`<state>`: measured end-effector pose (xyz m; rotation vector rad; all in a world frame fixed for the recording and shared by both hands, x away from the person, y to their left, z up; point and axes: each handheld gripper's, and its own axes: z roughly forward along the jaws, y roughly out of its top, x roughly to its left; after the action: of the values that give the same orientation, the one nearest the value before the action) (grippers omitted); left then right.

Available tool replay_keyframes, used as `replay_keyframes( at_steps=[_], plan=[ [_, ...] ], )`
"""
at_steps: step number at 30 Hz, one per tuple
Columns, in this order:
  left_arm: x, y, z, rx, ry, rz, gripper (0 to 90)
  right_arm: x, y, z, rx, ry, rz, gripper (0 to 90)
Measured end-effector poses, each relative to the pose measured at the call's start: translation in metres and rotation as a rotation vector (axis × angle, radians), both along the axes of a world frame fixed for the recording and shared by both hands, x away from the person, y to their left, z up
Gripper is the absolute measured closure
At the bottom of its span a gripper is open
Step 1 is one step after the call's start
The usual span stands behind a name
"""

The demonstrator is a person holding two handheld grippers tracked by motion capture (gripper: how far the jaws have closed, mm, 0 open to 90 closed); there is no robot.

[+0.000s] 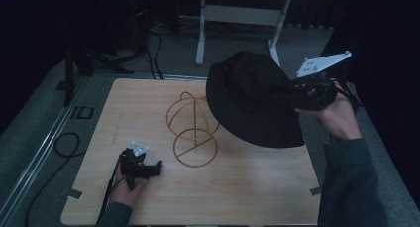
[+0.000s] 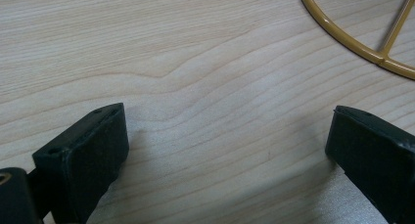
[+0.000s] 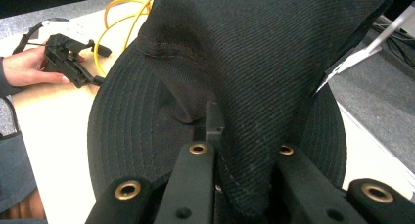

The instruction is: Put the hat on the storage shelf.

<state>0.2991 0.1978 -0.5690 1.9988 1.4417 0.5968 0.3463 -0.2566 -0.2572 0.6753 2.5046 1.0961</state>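
Fingers of the right gripper (image 3: 240,155) pinch a fold of the black hat (image 1: 247,100); left gripper (image 1: 157,167) fingers spread wide over the table (image 2: 195,62), touching nothing.

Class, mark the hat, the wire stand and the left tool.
hat (image 1: 247,100), high view, on its crown.
wire stand (image 1: 194,147), high view, on its base ring.
left tool (image 1: 157,168), high view, between its tips.

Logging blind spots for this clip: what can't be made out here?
- Wire stand: the black hat hides its right side in the high view.
- Right gripper: its fingers' tips are buried in hat fabric in the right gripper view.
- Left gripper: the frame's bottom edge crops its body.
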Motion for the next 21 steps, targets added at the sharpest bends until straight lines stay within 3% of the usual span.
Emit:
replay_keyframes(
  at_steps=[21],
  plan=[
    [0.0, 0.0, 0.0, 0.001, 0.002, -0.001, 2.6, -0.001, 0.022, 0.005, 0.024, -0.009, 0.061, 86.7]
  ],
)
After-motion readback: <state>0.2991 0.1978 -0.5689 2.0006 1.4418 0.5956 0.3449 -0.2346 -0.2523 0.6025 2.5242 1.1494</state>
